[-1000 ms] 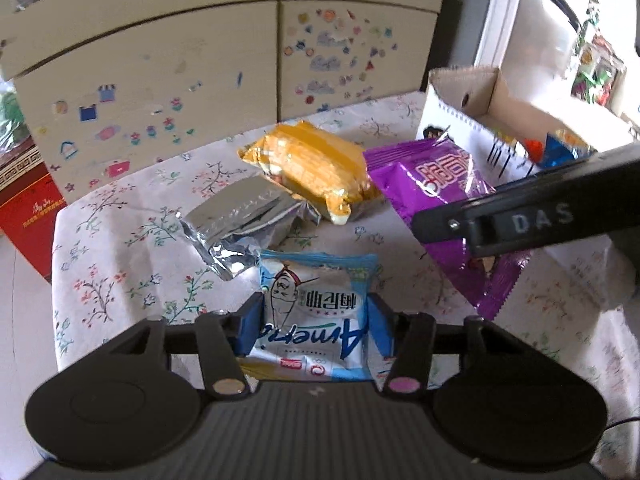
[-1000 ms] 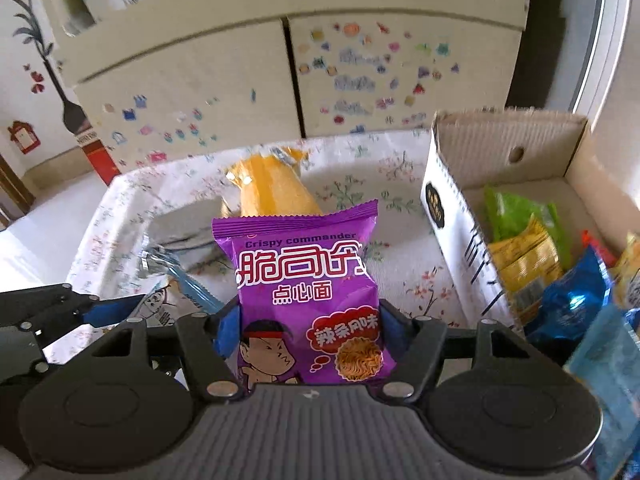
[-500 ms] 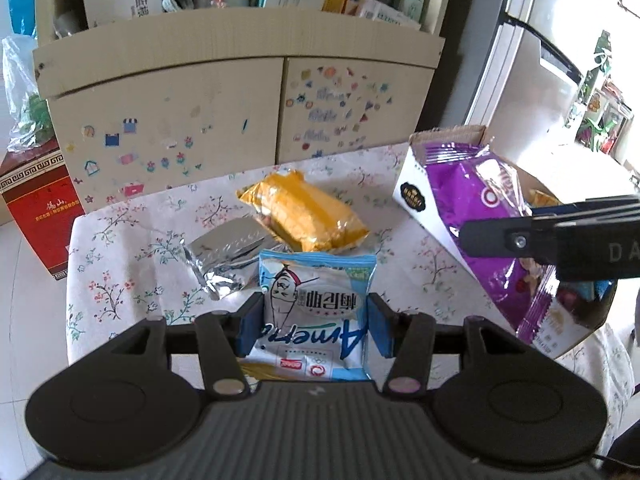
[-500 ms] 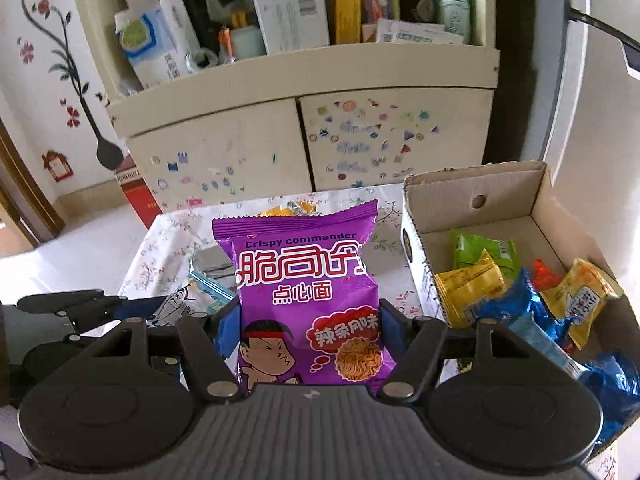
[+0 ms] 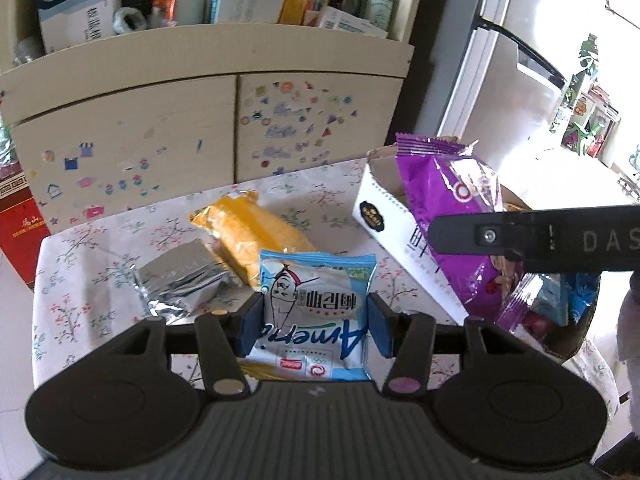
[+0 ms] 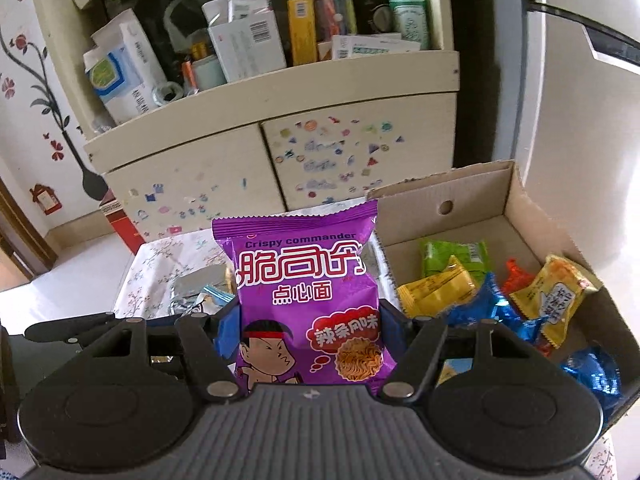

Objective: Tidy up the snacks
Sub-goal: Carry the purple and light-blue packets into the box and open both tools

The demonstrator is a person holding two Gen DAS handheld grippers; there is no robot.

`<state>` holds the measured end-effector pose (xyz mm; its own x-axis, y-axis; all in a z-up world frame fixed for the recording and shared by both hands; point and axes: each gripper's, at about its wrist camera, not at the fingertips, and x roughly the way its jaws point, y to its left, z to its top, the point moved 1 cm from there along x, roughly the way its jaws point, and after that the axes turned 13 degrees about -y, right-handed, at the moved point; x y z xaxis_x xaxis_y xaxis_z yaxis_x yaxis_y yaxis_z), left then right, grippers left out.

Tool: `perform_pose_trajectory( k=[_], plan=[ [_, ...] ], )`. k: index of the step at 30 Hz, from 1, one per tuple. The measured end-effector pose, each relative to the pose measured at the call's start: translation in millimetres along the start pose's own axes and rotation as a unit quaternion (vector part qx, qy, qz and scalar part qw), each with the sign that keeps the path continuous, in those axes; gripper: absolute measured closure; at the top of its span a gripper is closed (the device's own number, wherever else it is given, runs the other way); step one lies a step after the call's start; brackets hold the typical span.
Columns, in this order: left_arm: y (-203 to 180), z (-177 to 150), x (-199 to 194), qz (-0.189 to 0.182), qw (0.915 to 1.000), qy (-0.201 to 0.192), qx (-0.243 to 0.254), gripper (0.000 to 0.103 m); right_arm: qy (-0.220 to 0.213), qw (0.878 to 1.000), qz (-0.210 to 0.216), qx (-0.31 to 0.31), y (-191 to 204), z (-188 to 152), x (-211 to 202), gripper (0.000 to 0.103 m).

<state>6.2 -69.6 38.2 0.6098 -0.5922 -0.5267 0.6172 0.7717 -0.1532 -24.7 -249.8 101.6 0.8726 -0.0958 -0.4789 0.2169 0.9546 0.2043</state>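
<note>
My left gripper (image 5: 314, 326) is shut on a light blue snack packet (image 5: 316, 312) and holds it above the floral table (image 5: 80, 280). My right gripper (image 6: 308, 332) is shut on a purple noodle snack bag (image 6: 308, 288), held beside the left wall of the cardboard box (image 6: 472, 200). In the left wrist view the purple bag (image 5: 448, 216) hangs over the box (image 5: 376, 212). The box holds several snacks: green (image 6: 456, 256), yellow (image 6: 436, 292) and blue (image 6: 492, 312) packets. A yellow packet (image 5: 252, 236) and a silver foil packet (image 5: 180, 280) lie on the table.
A cream cabinet (image 5: 200, 128) with stickers stands behind the table, its shelf crowded with boxes and bottles. A red box (image 5: 20, 236) stands on the floor at the left. A white fridge (image 6: 580, 100) stands at the right.
Both grippers have risen with their packets. The right gripper has carried the purple bag rightward, from above the table to over the box's left wall.
</note>
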Motion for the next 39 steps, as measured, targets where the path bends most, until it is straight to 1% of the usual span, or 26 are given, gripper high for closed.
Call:
perform_pose_trajectory(
  k=[6, 12, 16, 21, 25, 30, 39],
  plan=[
    [-10.5, 7.6, 4.0, -0.013, 0.9998, -0.012, -0.007, 0.050, -0.020, 1.000, -0.008, 0.015, -15.6, 10.1, -10.8, 0.029],
    [-26.4, 18.1, 10.2, -0.040, 0.9986, -0.030, -0.018, 0.050, -0.057, 0.996, -0.035, 0.064, -50.4, 27.2, -26.9, 0.029],
    [-40.4, 23.5, 16.2, -0.056, 0.9976, -0.038, -0.017, 0.050, -0.075, 0.992, -0.054, 0.090, -71.9, 32.5, -36.9, 0.029],
    [-52.2, 29.2, 21.4, -0.071, 0.9962, -0.047, -0.016, 0.050, -0.088, 0.988, -0.070, 0.110, -86.8, 34.3, -45.0, 0.029],
    [-60.0, 33.0, 27.1, -0.074, 0.9957, -0.052, -0.016, 0.050, -0.097, 0.984, -0.080, 0.127, -96.1, 35.6, -49.7, 0.029],
    [-72.5, 39.2, 36.9, -0.082, 0.9948, -0.058, -0.016, 0.050, -0.108, 0.977, -0.099, 0.158, -108.2, 36.1, -53.5, 0.029],
    [-98.2, 45.6, 65.2, -0.097, 0.9936, -0.057, -0.009, 0.049, -0.113, 0.965, -0.134, 0.197, -123.2, 35.9, -52.6, 0.029]
  ],
)
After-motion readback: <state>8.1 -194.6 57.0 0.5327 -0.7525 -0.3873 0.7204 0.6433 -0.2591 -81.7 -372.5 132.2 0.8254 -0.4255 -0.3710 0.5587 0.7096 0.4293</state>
